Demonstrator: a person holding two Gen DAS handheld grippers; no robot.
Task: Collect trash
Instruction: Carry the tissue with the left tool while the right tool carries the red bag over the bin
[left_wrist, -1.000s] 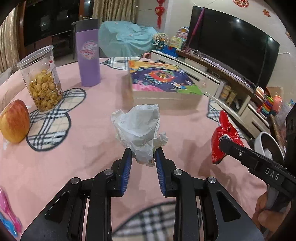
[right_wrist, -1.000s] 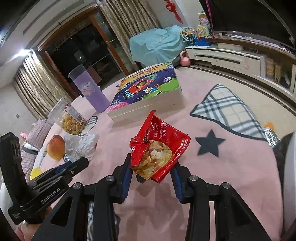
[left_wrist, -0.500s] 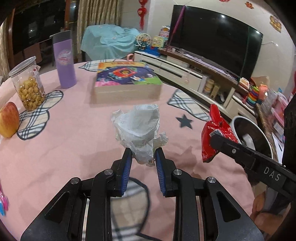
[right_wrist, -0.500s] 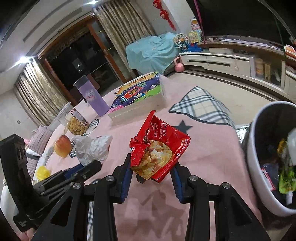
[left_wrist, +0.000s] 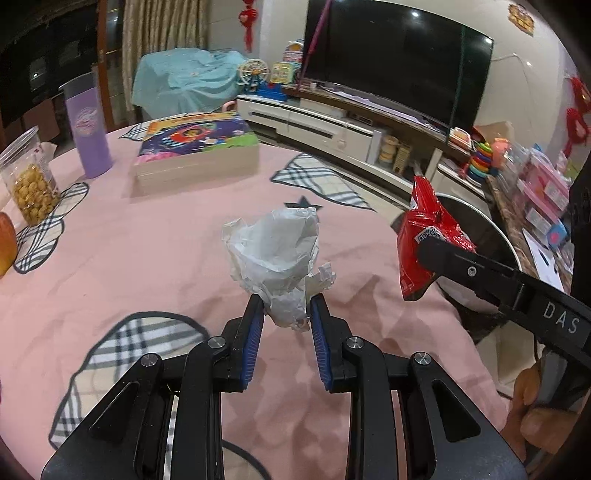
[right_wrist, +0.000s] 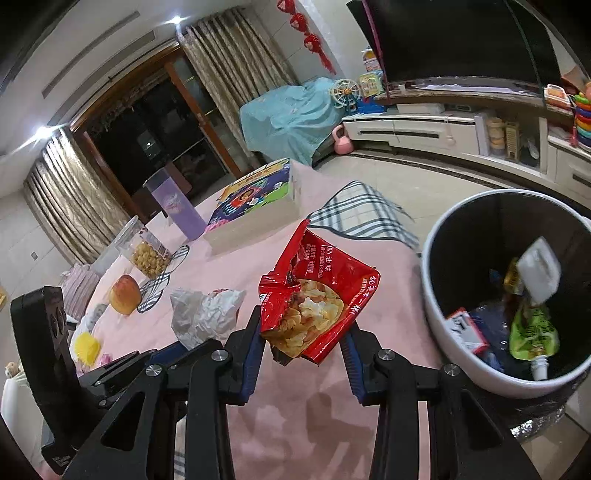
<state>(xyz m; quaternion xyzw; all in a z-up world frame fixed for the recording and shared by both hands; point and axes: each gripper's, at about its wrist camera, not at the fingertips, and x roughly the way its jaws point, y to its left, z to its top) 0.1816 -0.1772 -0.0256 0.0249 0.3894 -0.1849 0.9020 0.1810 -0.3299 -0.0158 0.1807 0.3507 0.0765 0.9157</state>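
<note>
Red foil catches the eye first: the snack bag is pinched between the fingers of the right gripper, torn mouth up, held above the pink tablecloth. A second ago only the cloth and a sliver of white rim showed beside it; now the bin fills the right of that view, its dark inside open with a pouch and other scraps lying in the bottom. Both hands have swung toward the table's edge together.

The left gripper is clamped on a wad of white paper, lifted clear of the cloth, just as it was before. From its view the bag hangs in front of the bin's rim.

Neither piece is over the opening yet; the bag looks nearer. I'd judge the carry is almost done and the drop comes next, the right hand first. The box, purple cup, snack jar and apple sit well behind, untouched.
</note>
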